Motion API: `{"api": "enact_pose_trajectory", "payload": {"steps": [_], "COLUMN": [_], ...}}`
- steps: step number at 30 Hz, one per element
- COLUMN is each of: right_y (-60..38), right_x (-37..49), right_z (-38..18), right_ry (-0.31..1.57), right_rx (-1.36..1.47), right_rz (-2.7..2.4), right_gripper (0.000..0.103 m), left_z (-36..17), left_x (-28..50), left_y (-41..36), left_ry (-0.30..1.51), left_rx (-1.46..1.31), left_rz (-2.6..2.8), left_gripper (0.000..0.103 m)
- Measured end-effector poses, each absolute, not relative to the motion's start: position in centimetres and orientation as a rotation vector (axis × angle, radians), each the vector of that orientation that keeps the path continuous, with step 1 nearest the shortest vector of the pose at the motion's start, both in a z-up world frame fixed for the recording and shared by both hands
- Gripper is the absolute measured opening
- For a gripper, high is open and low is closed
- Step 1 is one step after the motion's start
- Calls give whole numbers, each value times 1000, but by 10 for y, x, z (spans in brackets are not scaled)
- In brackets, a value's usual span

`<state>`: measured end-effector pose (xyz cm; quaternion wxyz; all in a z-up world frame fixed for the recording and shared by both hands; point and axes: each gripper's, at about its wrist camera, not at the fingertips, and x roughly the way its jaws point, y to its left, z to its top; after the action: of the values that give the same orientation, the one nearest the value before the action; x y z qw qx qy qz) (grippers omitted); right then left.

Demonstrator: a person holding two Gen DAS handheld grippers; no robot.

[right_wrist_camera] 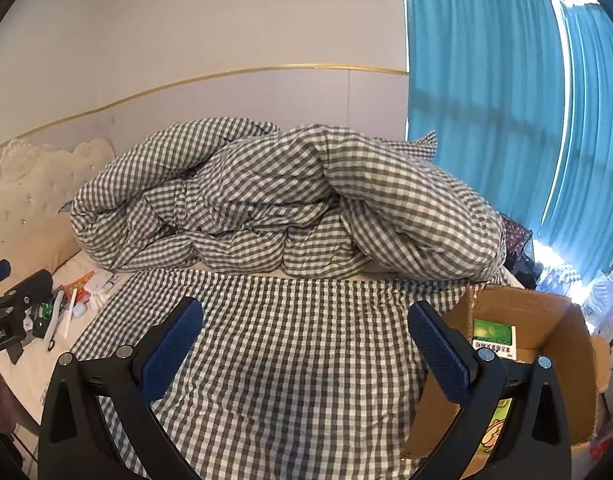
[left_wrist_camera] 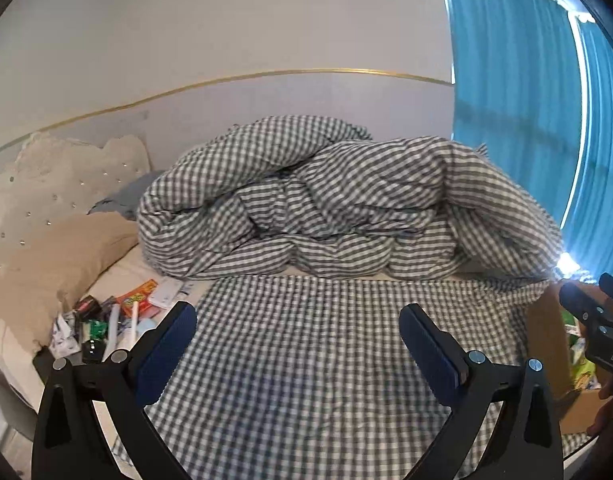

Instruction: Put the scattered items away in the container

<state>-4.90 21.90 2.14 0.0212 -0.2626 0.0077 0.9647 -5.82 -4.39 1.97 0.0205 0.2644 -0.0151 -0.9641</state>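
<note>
Left wrist view: both my tongs empty over the bed, tidying part done.

My left tongs [left_wrist_camera: 296, 344] and right tongs [right_wrist_camera: 304, 344] gape apart, holding nothing. The cardboard box [right_wrist_camera: 562, 320] already holds some packets; the scattered items [left_wrist_camera: 106, 320] lie far left of it beside the pillow [left_wrist_camera: 54, 264].

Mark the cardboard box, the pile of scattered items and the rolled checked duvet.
cardboard box [right_wrist_camera: 506, 304], right wrist view, far inner wall.
pile of scattered items [left_wrist_camera: 136, 300], left wrist view, red-orange packet in the pile.
rolled checked duvet [right_wrist_camera: 290, 200], right wrist view, middle of the bundle.
</note>
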Motion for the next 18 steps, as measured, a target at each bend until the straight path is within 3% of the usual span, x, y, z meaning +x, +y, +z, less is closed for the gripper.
{"api": "enact_pose_trajectory", "payload": {"steps": [18], "right_y": [225], "right_x": [-62], "right_z": [-7], "right_ry": [11], "right_rx": [-911], "right_rz": [2934], "right_gripper": [103], "left_z": [4], "left_x": [-77], "left_y": [-42], "left_ry": [29], "left_rx": [885], "left_rz": [-2997], "left_gripper": [103]}}
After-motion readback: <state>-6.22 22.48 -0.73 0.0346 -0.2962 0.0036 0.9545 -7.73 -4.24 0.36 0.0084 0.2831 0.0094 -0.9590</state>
